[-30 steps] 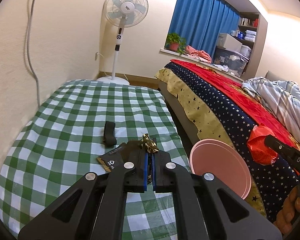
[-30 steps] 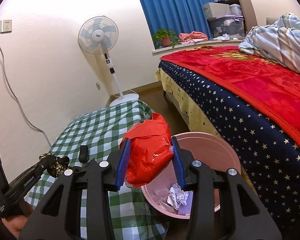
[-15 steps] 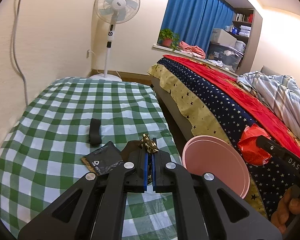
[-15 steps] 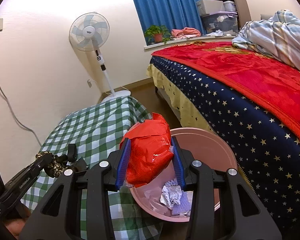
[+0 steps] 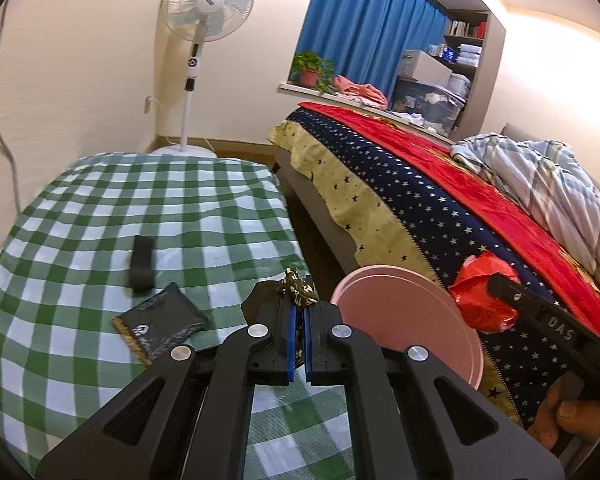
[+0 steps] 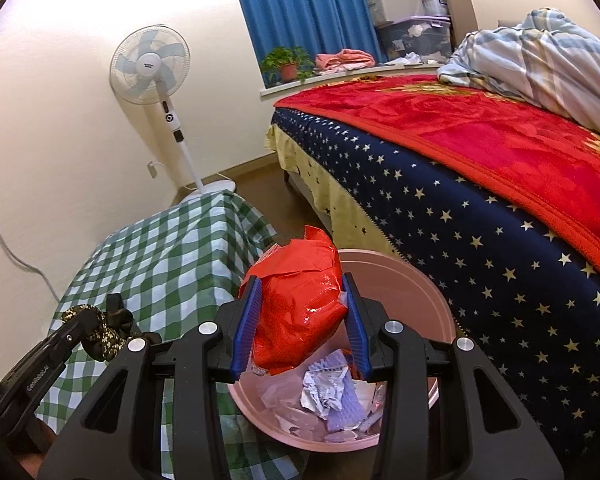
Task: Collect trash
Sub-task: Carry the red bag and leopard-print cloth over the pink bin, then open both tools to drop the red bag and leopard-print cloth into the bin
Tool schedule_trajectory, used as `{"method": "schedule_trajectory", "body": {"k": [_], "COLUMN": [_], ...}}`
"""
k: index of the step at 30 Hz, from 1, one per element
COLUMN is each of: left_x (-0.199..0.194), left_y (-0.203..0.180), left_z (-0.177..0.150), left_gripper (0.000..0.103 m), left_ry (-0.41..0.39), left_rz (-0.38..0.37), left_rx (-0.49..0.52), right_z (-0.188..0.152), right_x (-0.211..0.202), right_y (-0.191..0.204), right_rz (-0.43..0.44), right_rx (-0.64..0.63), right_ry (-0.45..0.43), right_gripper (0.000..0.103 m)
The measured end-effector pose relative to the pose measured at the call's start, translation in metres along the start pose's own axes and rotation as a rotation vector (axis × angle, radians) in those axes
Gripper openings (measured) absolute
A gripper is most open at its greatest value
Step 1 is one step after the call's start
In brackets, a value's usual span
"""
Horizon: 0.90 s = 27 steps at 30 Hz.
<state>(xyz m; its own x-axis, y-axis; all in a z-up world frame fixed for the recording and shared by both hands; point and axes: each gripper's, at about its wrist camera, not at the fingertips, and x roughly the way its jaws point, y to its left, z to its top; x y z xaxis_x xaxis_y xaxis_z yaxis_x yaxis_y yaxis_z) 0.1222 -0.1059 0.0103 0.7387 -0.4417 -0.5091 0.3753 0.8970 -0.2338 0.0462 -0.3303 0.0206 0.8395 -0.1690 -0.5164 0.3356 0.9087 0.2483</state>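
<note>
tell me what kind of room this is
Most likely a bedroom: a bed with a red blanket over a star-patterned navy cover, a rumpled plaid duvet, and a white standing fan by the blue curtains.

wrist cameras angled down, sharing pink bin (image 5: 410,336)

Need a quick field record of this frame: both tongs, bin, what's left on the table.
left tongs: shut on dark gold-patterned wrapper
right tongs: shut on red plastic bag, above the bin
bin: pink bin, crumpled paper inside
checkered table: black packet and black strap
</note>
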Motion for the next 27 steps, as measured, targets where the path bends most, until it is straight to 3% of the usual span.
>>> {"method": "schedule_trajectory", "body": {"k": [18, 20, 21, 22, 27], "left_x": [0.044, 0.052, 0.057, 0.058, 0.057], "left_y": [-0.052, -0.058, -0.059, -0.057, -0.047], "left_z": [-0.007, -0.009, -0.011, -0.013, -0.012], "left_gripper": [0.003, 0.012, 0.027, 0.032, 0.032], "left_ry": [0.042, 0.068, 0.084, 0.086, 0.079], "left_rz": [-0.16, -0.168, -0.166, -0.162, -0.145], "left_rx": [0.03, 0.04, 0.044, 0.038, 0.012], "right_z": [-0.003, -0.002, -0.003, -0.003, -0.005], "right_x": [0.023, 0.027, 0.028, 0.029, 0.031], "right_y": [-0.028, -0.028, -0.028, -0.027, -0.027], "right_rz": [-0.1, -0.099, -0.112, -0.114, -0.098], "right_rx": [0.037, 0.031, 0.024, 0.026, 0.034], "right_ry": [0.034, 0.047, 0.052, 0.053, 0.056], "right_gripper": [0.042, 0.045, 0.049, 0.053, 0.055]}}
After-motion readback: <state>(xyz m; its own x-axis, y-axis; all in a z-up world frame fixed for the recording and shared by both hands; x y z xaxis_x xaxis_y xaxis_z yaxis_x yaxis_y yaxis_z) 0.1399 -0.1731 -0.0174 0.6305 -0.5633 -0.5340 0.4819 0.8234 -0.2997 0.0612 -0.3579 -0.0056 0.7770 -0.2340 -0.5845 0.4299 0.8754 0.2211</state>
